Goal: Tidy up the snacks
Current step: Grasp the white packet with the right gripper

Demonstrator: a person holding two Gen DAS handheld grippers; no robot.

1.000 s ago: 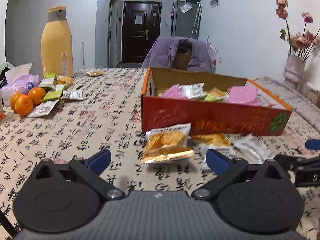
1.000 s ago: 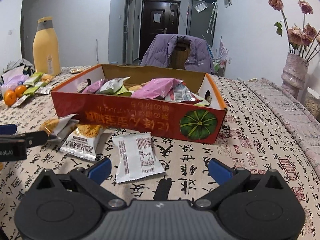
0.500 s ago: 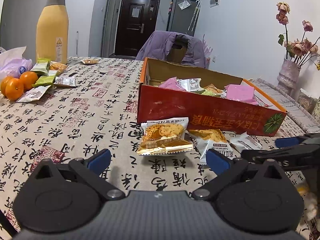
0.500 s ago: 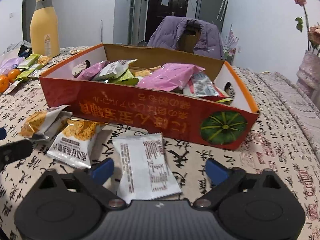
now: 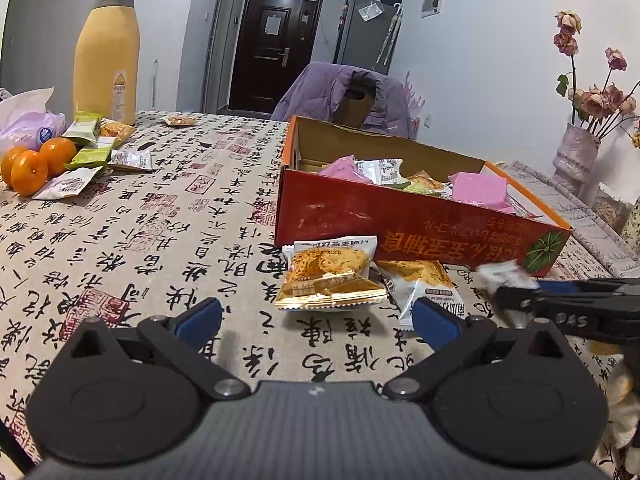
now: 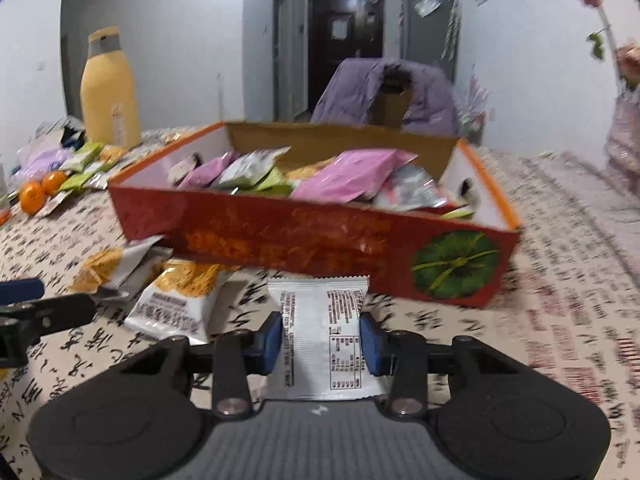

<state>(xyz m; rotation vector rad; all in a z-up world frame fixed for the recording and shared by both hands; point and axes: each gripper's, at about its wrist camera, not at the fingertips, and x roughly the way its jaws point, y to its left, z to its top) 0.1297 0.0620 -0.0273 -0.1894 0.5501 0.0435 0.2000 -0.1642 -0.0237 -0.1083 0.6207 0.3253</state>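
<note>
A red cardboard box (image 5: 400, 232) (image 6: 280, 240) holds several pink, white and green snack packets. In front of it lie two orange snack packets (image 5: 328, 272) (image 5: 424, 284). My right gripper (image 6: 320, 338) has its jaws closing on a white snack packet (image 6: 324, 336). Its blue pads (image 6: 270, 338) touch the packet's two sides. In the left wrist view that gripper (image 5: 520, 296) reaches in from the right with the blurred white packet (image 5: 502, 274) at its tips. My left gripper (image 5: 316, 316) stands open over the tablecloth, nothing between its fingers, just short of the orange packets.
A tall yellow bottle (image 5: 106, 52), tangerines (image 5: 32, 160) and several loose snack packets (image 5: 88, 148) sit at the far left of the table. A vase of dried flowers (image 5: 576, 152) stands at the right. A chair with a purple jacket (image 5: 348, 96) is behind the box.
The right gripper moved forward over the white packet and its jaws came in from wide open to the packet's sides. In the left view it reached further in from the right.
</note>
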